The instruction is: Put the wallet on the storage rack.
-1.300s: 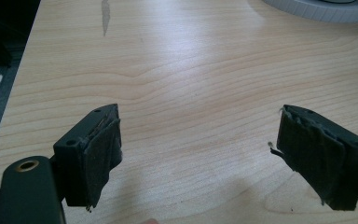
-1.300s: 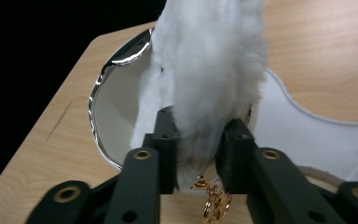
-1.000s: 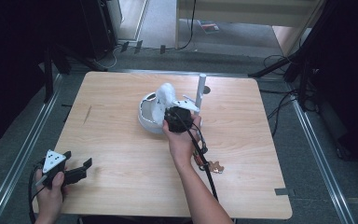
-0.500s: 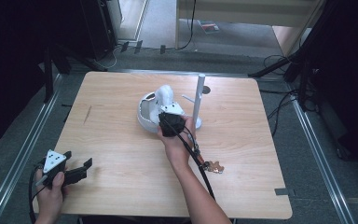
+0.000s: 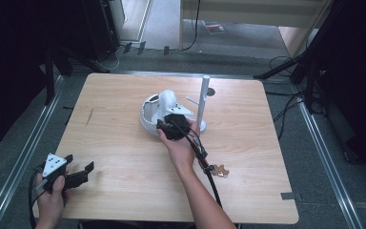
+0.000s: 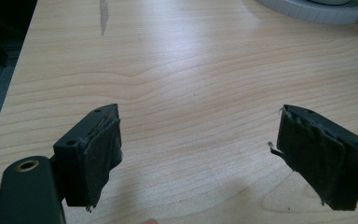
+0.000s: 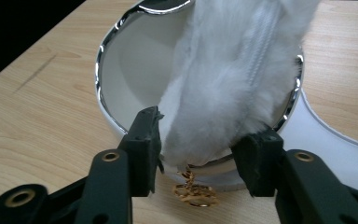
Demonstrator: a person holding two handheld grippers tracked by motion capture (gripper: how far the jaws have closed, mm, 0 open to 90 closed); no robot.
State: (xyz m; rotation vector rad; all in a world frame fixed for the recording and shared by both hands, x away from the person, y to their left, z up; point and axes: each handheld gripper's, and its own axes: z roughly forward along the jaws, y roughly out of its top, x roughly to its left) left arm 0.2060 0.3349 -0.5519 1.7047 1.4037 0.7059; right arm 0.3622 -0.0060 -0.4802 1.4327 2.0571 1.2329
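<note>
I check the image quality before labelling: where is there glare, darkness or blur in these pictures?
High view: black surroundings, slightly soft table. Left gripper view: pale glare on the wood between the sharp fingers. Right gripper view: the white fluffy pouch is bright and soft; the bowl rim glints.

In the right gripper view the fluffy white piece (image 7: 233, 79) runs off the top edge, so no idea how tall it is, and it covers most of the white bowl's (image 7: 121, 70) inside. The little gold thing (image 7: 193, 191) under it is half tucked away, can't tell what it is. From above, the right gripper (image 5: 164, 125) has its jaws hidden behind its own body.
</note>
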